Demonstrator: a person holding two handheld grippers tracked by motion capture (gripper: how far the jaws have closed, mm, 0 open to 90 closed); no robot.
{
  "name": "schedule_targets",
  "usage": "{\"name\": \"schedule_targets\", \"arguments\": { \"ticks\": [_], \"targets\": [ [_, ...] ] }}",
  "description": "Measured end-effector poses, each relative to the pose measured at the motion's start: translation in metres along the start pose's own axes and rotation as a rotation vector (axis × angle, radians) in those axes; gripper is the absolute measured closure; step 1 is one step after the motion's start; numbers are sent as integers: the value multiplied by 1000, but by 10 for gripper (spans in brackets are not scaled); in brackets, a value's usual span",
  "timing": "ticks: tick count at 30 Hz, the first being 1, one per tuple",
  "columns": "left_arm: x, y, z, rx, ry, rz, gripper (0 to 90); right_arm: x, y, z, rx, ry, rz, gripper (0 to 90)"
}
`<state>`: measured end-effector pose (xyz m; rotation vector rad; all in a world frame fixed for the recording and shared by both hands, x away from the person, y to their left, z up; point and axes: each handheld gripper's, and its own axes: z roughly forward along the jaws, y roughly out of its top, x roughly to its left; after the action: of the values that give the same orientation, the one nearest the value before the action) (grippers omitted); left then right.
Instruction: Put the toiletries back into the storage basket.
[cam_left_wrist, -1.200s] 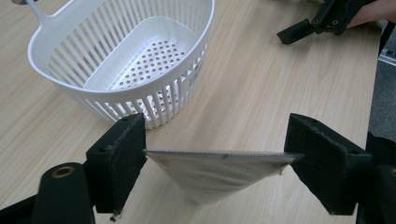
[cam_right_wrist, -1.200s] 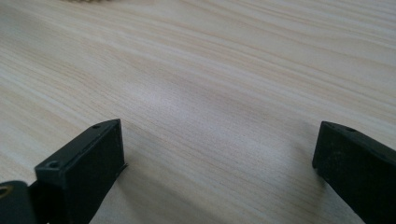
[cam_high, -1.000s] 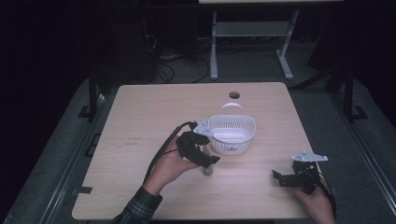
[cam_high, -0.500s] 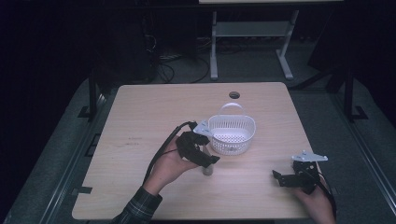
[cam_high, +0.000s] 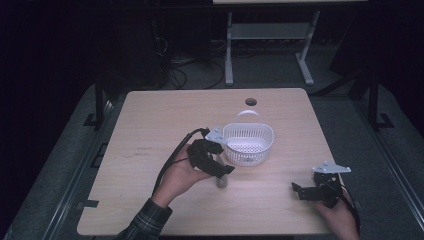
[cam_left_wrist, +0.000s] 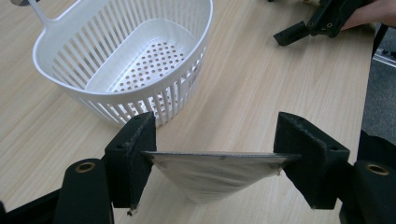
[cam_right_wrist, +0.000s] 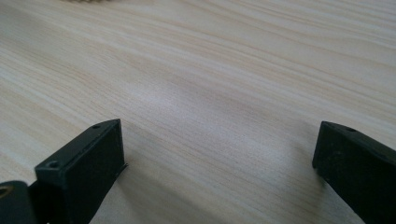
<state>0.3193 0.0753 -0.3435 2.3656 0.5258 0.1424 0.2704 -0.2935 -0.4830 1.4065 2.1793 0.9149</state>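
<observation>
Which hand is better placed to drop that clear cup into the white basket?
Probably the left. The left gripper already clamps the clear cup right beside the white basket. The right gripper sits open, apart, near the table's front edge.

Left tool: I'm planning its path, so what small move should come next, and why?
Probably carry the clear packet forward over the white basket's rim. The left tool grips the packet by both edges just short of the basket, which looks empty; the right tool is open, apart.

A dim lab: bare wooden table (cam_high: 150, 125), floor cables (cam_high: 185, 70), metal stand (cam_high: 265, 35).
</observation>
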Motion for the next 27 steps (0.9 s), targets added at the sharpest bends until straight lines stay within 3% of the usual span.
{"name": "schedule_targets", "arguments": {
  "ticks": [27],
  "targets": [
    [6, 24, -20, -17, 10, 8, 297, 0, 0, 0, 1, 0, 1, 16]
  ]
}}
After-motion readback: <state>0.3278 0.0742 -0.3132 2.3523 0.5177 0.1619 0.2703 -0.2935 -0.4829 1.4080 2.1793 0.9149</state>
